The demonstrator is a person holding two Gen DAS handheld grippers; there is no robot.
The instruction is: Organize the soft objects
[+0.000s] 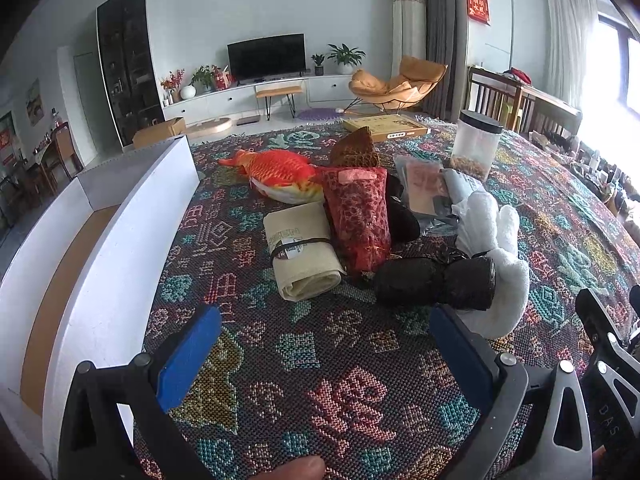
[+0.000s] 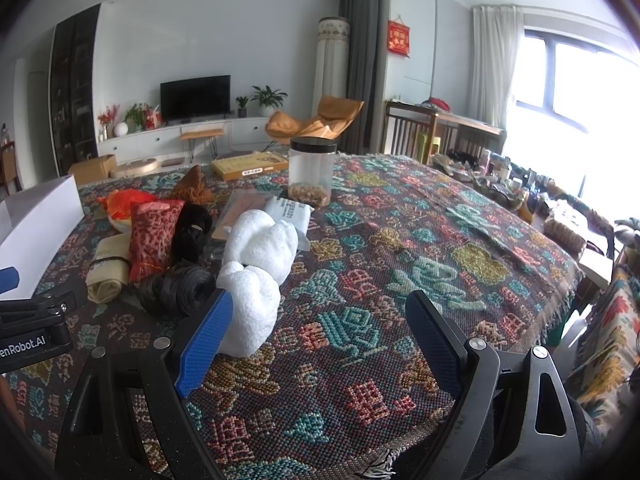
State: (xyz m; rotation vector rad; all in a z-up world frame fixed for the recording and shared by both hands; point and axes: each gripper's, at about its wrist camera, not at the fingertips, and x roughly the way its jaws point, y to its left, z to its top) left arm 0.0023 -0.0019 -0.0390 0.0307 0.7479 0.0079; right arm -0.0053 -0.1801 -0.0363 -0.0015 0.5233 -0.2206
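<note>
A heap of soft things lies mid-table on the patterned cloth: a rolled beige cloth [image 1: 300, 254], a red patterned pouch [image 1: 358, 216], an orange plush fish [image 1: 276, 170], a black plastic-bag roll [image 1: 436, 282] and white towels [image 1: 500, 248]. My left gripper [image 1: 324, 352] is open, hovering over bare cloth just short of the heap. In the right wrist view the right gripper [image 2: 320, 332] is open too, its left pad beside the white towels [image 2: 256, 268]; the black roll [image 2: 176, 288] and red pouch [image 2: 154, 236] lie to its left.
A white box [image 1: 104, 248] with a cardboard bottom stands open at the table's left. A clear jar [image 1: 476, 148] with a black lid, a flat yellow box [image 1: 384, 126] and plastic packets [image 1: 424, 188] sit behind the heap. Cluttered shelves line the right side.
</note>
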